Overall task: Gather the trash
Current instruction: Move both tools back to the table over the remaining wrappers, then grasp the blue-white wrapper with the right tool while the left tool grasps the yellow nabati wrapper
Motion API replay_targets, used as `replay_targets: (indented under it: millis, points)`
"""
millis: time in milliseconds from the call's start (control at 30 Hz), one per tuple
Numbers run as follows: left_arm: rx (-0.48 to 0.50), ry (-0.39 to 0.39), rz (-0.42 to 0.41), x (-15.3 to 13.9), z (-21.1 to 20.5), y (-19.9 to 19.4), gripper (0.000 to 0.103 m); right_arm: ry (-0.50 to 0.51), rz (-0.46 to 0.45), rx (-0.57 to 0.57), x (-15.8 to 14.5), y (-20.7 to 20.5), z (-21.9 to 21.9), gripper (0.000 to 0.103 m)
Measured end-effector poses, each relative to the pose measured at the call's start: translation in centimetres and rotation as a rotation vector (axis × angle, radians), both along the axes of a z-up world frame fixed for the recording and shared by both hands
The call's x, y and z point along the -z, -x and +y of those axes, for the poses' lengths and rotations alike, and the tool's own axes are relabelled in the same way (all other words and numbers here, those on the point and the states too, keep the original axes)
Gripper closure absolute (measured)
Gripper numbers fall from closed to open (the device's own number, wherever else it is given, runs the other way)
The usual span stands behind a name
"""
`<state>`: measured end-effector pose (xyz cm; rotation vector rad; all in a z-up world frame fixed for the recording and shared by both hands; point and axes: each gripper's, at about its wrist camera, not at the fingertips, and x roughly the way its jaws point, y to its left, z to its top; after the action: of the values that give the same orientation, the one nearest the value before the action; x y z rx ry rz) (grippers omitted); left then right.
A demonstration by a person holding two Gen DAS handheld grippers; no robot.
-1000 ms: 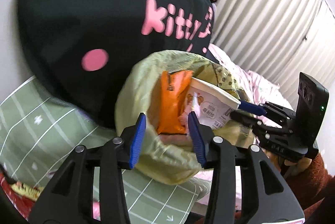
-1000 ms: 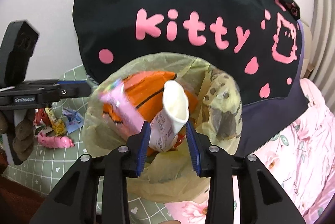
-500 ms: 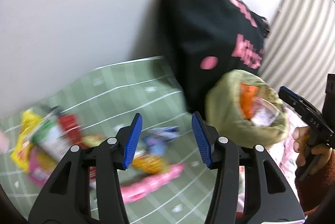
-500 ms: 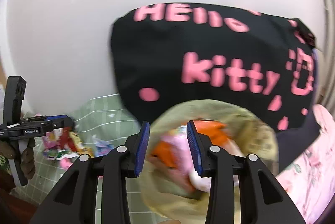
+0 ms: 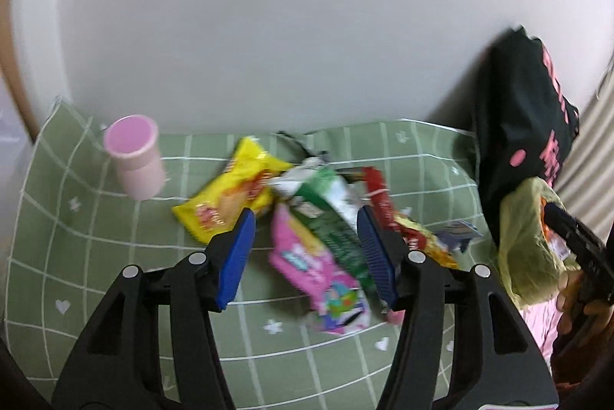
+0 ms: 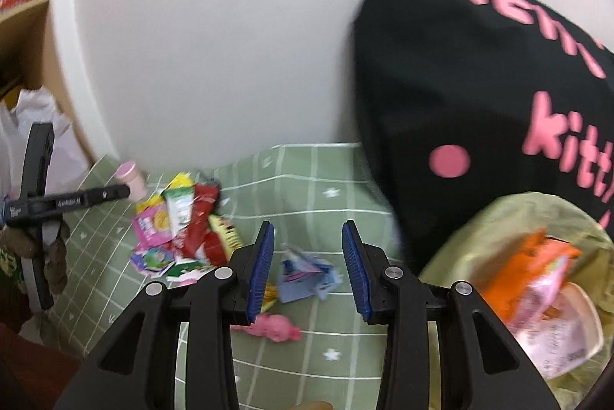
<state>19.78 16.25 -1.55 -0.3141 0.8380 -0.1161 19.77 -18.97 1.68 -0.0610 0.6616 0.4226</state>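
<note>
Left wrist: left claw (image 5: 305,251) opening, empty, above wrappers (image 5: 307,218).

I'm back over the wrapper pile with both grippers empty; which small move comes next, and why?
Probably lower the left gripper, whose jaws have just been opening with nothing between them, onto the pink wrapper lying loose on the green cloth right ahead; the trash bag waits close by.

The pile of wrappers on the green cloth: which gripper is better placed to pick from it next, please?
Probably the left. The left gripper faces the pile of wrappers with open jaws framing it, while the right gripper is aimed at the blue wrapper nearer the trash bag.
</note>
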Motion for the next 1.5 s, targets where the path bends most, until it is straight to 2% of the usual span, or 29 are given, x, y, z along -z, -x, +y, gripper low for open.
replay_targets:
  millis: [200,367,633,733,833,900,1000,1033,1067,1200,1333,1400,1433,1467,1500]
  points:
    - [-0.006,0.008,0.011,1.0,0.5,-0.2,0.05,0.033,0.033,-0.043,2.4,-1.4,2.2,0.068]
    - [0.015,0.0,0.025,1.9,0.1,-0.1,0.05,0.082,0.106,0.009,6.8,-4.1,1.6,0.068]
    - [-0.03,0.002,0.046,2.9,1.8,-0.2,0.05,0.069,0.184,0.018,10.3,-6.9,1.4,0.068]
    - [-0.048,0.0,0.053,3.1,2.5,-0.4,0.05,0.031,0.232,-0.025,10.6,-7.0,2.0,0.068]
    - [-0.066,0.002,0.06,3.5,3.2,-0.5,0.05,0.02,0.232,-0.078,10.3,-6.3,2.7,0.068]
    - [-0.072,0.005,0.067,3.7,3.5,-0.5,0.05,0.013,0.206,-0.087,9.9,-5.8,2.8,0.068]
    - [-0.072,0.007,0.073,4.0,3.7,-0.5,0.05,0.014,0.143,-0.038,9.0,-5.5,2.3,0.068]
    - [-0.07,0.008,0.075,4.1,3.7,-0.5,0.05,0.015,0.138,-0.016,8.9,-5.8,2.1,0.063]
    - [-0.067,0.009,0.078,4.2,3.6,-0.6,0.05,0.003,0.148,0.006,9.1,-6.1,1.6,0.059]
    - [-0.049,0.009,0.087,4.6,3.4,-0.8,0.05,-0.065,0.234,0.073,10.8,-7.4,0.0,0.059]
    - [-0.042,0.016,0.092,4.9,3.3,-1.0,0.05,-0.141,0.298,0.08,12.5,-8.1,0.0,0.059]
    - [-0.04,0.019,0.091,4.8,3.2,-1.0,0.05,-0.129,0.305,0.076,12.6,-8.3,0.6,0.059]
    - [-0.037,0.022,0.089,4.8,3.1,-1.0,0.05,-0.129,0.315,0.057,12.7,-8.3,1.1,0.061]
    - [-0.033,0.022,0.088,4.8,3.0,-1.0,0.05,-0.13,0.332,0.038,12.8,-8.4,1.5,0.074]
    - [-0.029,0.022,0.087,4.7,2.8,-1.0,0.05,-0.11,0.351,0.027,13.0,-8.4,2.1,0.08]
